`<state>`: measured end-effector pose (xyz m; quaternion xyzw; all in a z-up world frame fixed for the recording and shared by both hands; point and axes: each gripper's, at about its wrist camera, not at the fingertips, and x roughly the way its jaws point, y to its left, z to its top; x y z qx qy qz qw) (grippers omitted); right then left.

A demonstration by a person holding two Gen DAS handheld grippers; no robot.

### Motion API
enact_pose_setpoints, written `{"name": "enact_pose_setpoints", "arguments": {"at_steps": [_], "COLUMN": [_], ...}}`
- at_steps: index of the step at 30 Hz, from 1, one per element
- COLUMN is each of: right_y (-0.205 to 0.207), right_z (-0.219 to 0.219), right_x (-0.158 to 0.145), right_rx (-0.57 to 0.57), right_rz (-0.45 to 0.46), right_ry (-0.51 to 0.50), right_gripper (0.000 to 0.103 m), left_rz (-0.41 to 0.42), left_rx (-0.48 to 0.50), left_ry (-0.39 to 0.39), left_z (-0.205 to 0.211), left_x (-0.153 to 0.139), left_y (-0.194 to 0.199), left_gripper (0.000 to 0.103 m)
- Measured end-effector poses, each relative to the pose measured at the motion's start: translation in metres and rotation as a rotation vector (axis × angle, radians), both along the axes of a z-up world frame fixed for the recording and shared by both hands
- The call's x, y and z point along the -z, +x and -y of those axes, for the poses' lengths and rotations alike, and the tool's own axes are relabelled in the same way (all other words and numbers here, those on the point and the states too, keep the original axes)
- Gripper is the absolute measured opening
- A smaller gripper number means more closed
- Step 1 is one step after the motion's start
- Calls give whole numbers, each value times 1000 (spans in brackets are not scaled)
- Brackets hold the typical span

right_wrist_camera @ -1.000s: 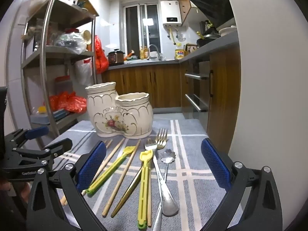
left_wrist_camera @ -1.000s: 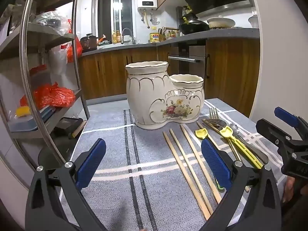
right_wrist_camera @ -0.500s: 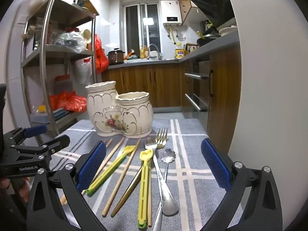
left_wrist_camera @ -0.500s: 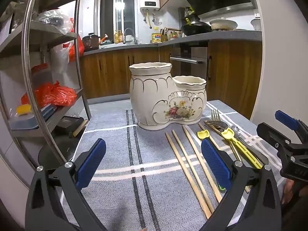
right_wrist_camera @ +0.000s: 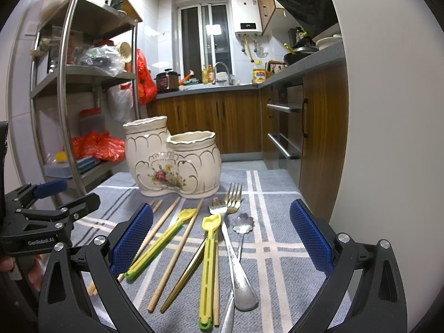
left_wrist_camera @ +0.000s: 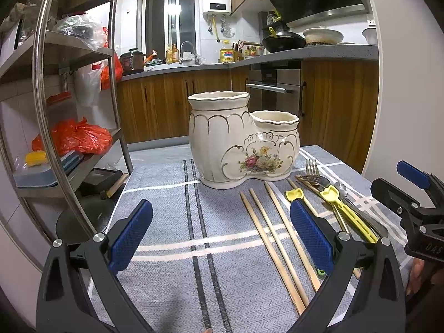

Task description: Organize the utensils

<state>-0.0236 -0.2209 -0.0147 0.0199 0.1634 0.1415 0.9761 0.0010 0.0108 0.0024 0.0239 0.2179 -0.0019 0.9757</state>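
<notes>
Utensil holder point(right_wrist_camera: 172, 163) stands on the tablecloth point(right_wrist_camera: 277, 222), with chopsticks point(right_wrist_camera: 174, 252) and fork point(right_wrist_camera: 233, 197) before it

The holder point(right_wrist_camera: 172, 161) is glossy glazed ceramic with gilt trim. Matt woven cloth point(right_wrist_camera: 277, 222) lies under pale wooden chopsticks point(left_wrist_camera: 273, 238), yellow plastic clips point(right_wrist_camera: 209, 252) and shiny metal cutlery point(right_wrist_camera: 236, 260).

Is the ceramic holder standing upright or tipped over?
Upright: the ceramic holder sits flat on the grey tablecloth, both openings facing up.
</notes>
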Motion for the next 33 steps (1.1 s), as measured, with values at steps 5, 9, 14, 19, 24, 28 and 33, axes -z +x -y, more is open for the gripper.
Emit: {"name": "enact_pose_setpoints", "arguments": {"at_steps": [5, 9, 14, 19, 24, 28, 33], "right_y": [1, 1, 1, 1, 1, 1, 1], "right_z": [1, 1, 1, 1, 0, 0, 1], "right_x": [0, 0, -1, -1, 0, 0, 0], "right_rx": [1, 1, 2, 1, 1, 1, 1], "right_rz": [-3, -3, -5, -5, -6, -6, -6], "right_ry": [2, 1, 3, 3, 3, 3, 3], "right_gripper": [98, 98, 98, 98, 98, 98, 98], "left_rz": [-1, -2, -5, -6, -7, -6, -6], "left_rx": [1, 0, 0, -2, -2, -3, -2], "left_ry": [2, 4, 7, 8, 8, 8, 8], "left_z": [0, 0, 0, 0, 0, 0, 0], "left_x": [0, 1, 1, 2, 2, 2, 2], "left_y": [0, 0, 0, 0, 0, 0, 0], "left_gripper": [98, 98, 98, 98, 98, 98, 98]}}
